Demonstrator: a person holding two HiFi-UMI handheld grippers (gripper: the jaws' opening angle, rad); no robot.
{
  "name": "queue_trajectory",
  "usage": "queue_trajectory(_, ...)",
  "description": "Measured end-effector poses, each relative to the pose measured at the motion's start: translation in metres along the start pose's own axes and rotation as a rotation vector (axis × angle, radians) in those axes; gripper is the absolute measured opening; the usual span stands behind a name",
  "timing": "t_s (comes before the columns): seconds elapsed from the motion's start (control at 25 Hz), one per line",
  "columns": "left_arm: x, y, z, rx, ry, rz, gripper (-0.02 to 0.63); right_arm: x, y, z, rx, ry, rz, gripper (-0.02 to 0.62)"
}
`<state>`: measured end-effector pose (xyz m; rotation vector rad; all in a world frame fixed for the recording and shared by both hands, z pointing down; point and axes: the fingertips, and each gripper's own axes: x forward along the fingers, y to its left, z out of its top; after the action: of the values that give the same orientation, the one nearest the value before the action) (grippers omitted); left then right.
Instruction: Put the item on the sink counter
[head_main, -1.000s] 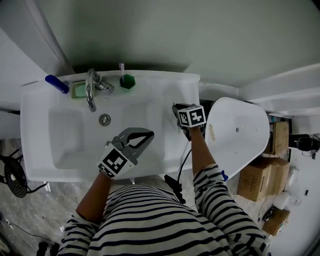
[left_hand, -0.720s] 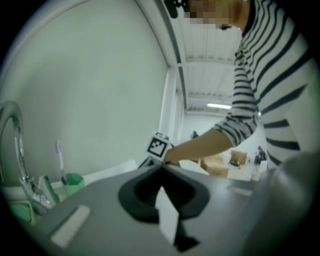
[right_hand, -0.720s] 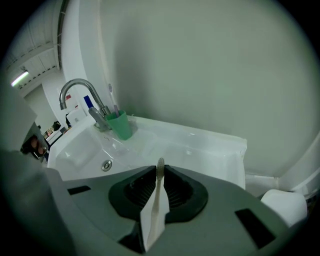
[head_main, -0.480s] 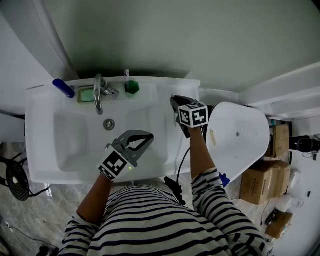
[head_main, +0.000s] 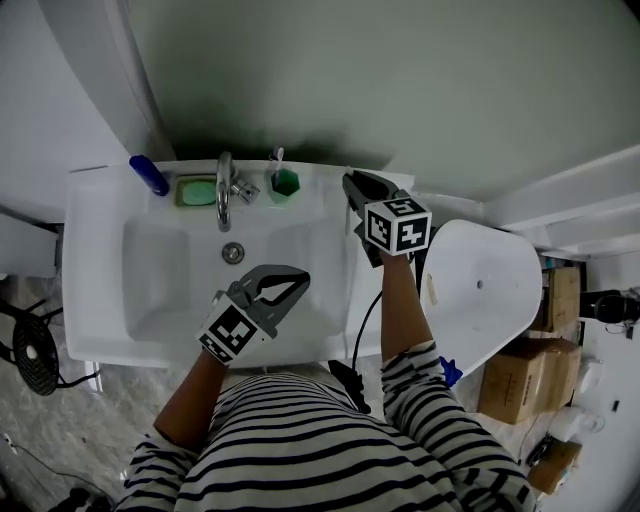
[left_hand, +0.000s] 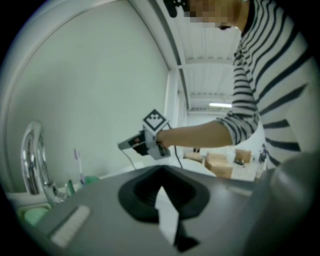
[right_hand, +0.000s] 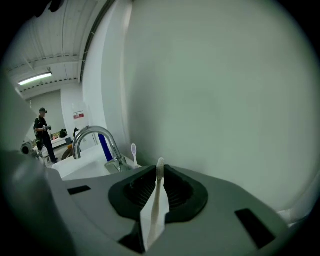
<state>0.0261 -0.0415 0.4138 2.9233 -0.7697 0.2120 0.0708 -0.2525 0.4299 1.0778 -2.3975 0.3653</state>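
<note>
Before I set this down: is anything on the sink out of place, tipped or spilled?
Nothing stands out. The blue item, green soap dish, faucet and green cup line the back edge of the sink, and no spill shows. The right gripper holds a white toothbrush squarely between its jaws.

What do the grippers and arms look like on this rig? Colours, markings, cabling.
Both the left gripper and the right gripper have grey shells, black around the jaws. Each carries a white cube with black square markers: left cube, right cube. A black cable trails from the right one. The person wears black-and-white striped sleeves.
</note>
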Motion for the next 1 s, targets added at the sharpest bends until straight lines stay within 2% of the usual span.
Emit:
queue_trajectory(0.68,-0.048,0.021,-0.013,-0.008,0.010,0.050,0.005,0.041,0.058,0.098,-0.013,-0.261,0.079,0.051)
queue_trajectory(1.0,-0.066,0.034,-0.022,-0.023,0.026,0.077,0.005,0.063,0.060,0.100,0.019,-0.361,0.044,0.051)
